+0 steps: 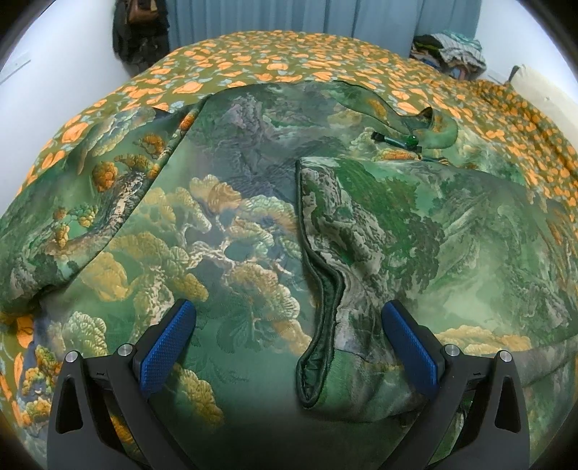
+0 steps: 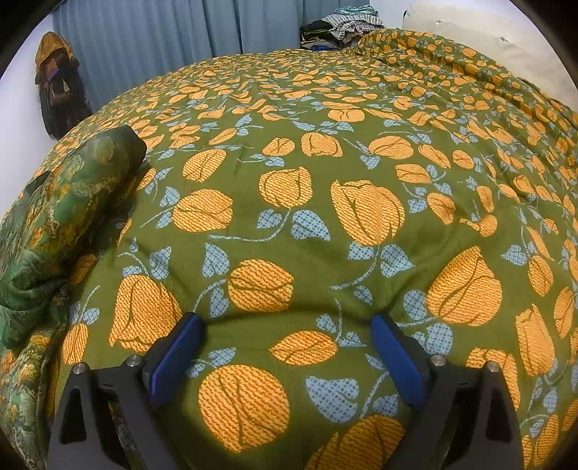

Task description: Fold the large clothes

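Observation:
A large green brocade garment [image 1: 234, 217] with tree and mountain patterns lies spread over the bed. Its right sleeve [image 1: 397, 231] is folded inward across the body, and the dark-lined cuff [image 1: 318, 347] lies between the fingers of my left gripper [image 1: 289, 318]. That gripper is open just above the cloth, holding nothing. A green knot fastening [image 1: 401, 140] sits at the collar. In the right wrist view only the garment's edge [image 2: 68, 202] shows at the far left. My right gripper [image 2: 285, 325] is open over the bare bedspread [image 2: 325, 173], to the right of the garment.
The bed is covered by an olive bedspread [image 1: 289, 54] with orange flowers. A pile of clothes [image 2: 339, 29] lies at the far side by a cream pillow [image 2: 469, 32]. Blue curtains [image 2: 162, 32] hang behind, and dark clothes or bags [image 2: 57, 83] hang on the left wall.

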A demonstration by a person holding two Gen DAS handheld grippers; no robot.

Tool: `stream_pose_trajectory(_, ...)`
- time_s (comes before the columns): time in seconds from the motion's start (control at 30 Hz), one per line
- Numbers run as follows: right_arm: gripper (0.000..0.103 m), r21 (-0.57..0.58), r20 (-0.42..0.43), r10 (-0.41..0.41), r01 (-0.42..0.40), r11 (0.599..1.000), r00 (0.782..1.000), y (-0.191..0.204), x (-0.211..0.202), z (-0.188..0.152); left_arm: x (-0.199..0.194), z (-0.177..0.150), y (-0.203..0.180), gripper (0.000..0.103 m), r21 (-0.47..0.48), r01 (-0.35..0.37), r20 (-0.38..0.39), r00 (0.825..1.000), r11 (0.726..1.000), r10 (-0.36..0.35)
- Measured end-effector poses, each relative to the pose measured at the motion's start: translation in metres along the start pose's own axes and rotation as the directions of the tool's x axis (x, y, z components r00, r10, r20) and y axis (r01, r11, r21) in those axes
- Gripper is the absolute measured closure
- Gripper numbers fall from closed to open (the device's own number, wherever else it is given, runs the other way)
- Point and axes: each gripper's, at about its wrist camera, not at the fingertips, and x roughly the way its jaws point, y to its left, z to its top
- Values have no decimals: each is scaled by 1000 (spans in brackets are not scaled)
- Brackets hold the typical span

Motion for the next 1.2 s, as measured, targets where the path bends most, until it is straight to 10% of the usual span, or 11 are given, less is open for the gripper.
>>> stream_pose_trajectory(1.2,7,1,-2,-3,3,1000,1000,0,0,1,-2,-3,4,0,-12,15,21,1000,1000,-14)
